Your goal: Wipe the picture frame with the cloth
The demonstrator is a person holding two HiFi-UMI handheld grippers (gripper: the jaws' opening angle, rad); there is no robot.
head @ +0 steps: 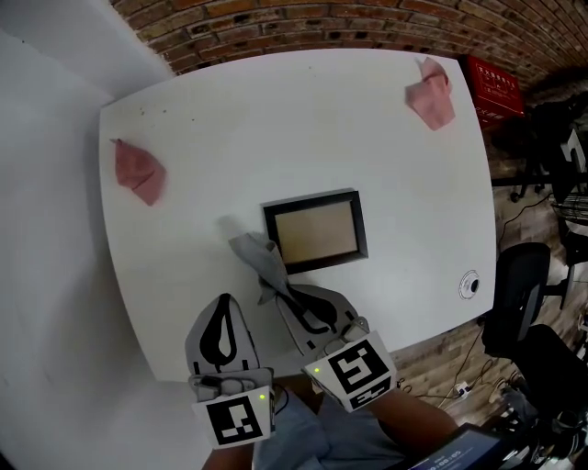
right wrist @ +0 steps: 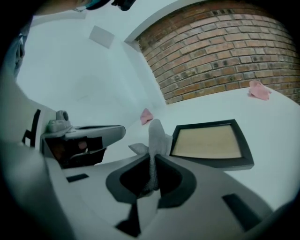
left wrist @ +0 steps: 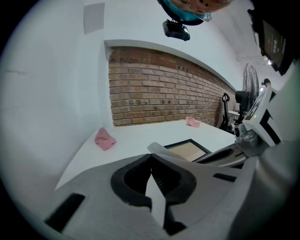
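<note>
Black picture frame (head: 315, 231), tan centre, lies flat; right claw (right wrist: 153, 159) pinches crumpled grey cloth (right wrist: 156, 135); left claw (left wrist: 151, 158) closed, empty.

The worktop (head: 276, 119) was plain white. Just ahead of the right gripper (head: 278, 292) lay the picture frame (head: 315, 231), with a black border and a flat tan inner panel. The cloth (head: 260, 257) at that gripper's tip was pale grey. The right gripper and the left gripper (head: 223, 301) both had light grey bodies with black linings inside the jaws. Each bore a marker cube (head: 358, 372) patterned in black and white squares. Far ahead and left of the left gripper sat a pink rag (head: 138, 173). A second pink rag (head: 432, 92) sat far ahead and right of the right gripper. Beyond the worktop, the brick wall (head: 322, 23) showed red-brown bricks with pale mortar lines. Near the second rag stood a red crate (head: 496, 87).
</note>
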